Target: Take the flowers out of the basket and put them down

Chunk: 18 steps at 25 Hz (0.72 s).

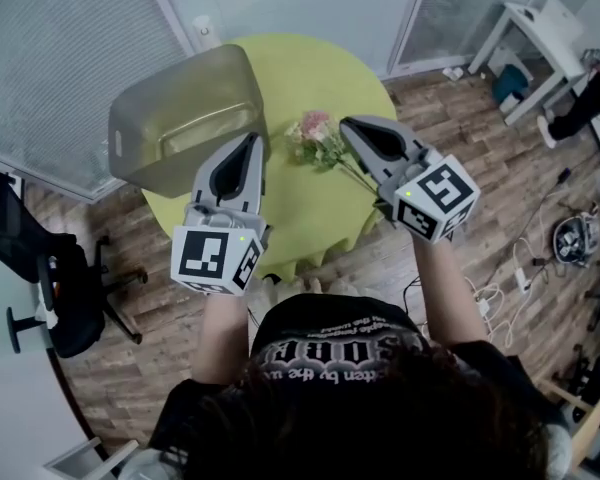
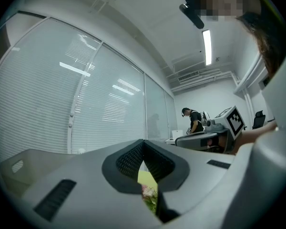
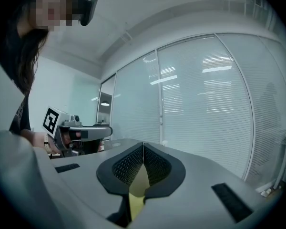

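A small bunch of pink flowers [image 1: 314, 131] with green stems lies on the round yellow-green table [image 1: 310, 63], outside the translucent grey basket [image 1: 185, 118]. The basket stands tilted at the table's back left. My left gripper [image 1: 252, 139] hovers in front of the basket, left of the flowers, jaws shut and empty. Through the slit under its jaws [image 2: 143, 143] a bit of the flowers [image 2: 149, 193] shows. My right gripper [image 1: 348, 124] hangs just right of the blossoms, over the stems. Its jaws [image 3: 143, 148] are shut with nothing between them; only table shows below.
A black office chair [image 1: 55, 278] stands on the wooden floor at the left. At the back right are a white desk [image 1: 540, 28] and a person [image 1: 590, 98]. Cables and a power strip [image 1: 520, 280] lie on the floor at the right. Glass walls with blinds run behind the table.
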### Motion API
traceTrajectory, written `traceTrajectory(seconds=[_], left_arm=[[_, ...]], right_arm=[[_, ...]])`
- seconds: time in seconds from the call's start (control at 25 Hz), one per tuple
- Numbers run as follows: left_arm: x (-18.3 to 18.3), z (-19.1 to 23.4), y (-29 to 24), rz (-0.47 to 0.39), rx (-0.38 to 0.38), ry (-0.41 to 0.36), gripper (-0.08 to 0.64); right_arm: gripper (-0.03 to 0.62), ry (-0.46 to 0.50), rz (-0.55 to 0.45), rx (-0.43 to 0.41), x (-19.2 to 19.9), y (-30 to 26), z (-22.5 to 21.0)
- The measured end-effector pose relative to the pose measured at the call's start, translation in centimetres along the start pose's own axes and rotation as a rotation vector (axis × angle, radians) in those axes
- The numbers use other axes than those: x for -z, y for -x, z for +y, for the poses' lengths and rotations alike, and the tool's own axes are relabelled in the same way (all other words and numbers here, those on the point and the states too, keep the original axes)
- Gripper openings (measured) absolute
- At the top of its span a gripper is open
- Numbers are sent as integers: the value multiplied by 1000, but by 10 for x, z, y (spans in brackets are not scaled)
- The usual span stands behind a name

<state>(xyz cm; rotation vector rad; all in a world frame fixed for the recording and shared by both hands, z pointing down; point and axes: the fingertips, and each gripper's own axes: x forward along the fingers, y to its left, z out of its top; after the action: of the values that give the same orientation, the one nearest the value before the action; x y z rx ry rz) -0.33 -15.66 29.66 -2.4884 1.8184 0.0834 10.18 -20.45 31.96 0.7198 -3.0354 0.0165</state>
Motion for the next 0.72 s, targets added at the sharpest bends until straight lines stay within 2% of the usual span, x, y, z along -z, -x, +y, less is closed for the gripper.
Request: traceTrajectory(seconds=[0.72], left_arm=[[1, -27, 31, -1, -64, -12, 2]], right_arm=[[28, 46, -34, 4, -14, 40, 22]])
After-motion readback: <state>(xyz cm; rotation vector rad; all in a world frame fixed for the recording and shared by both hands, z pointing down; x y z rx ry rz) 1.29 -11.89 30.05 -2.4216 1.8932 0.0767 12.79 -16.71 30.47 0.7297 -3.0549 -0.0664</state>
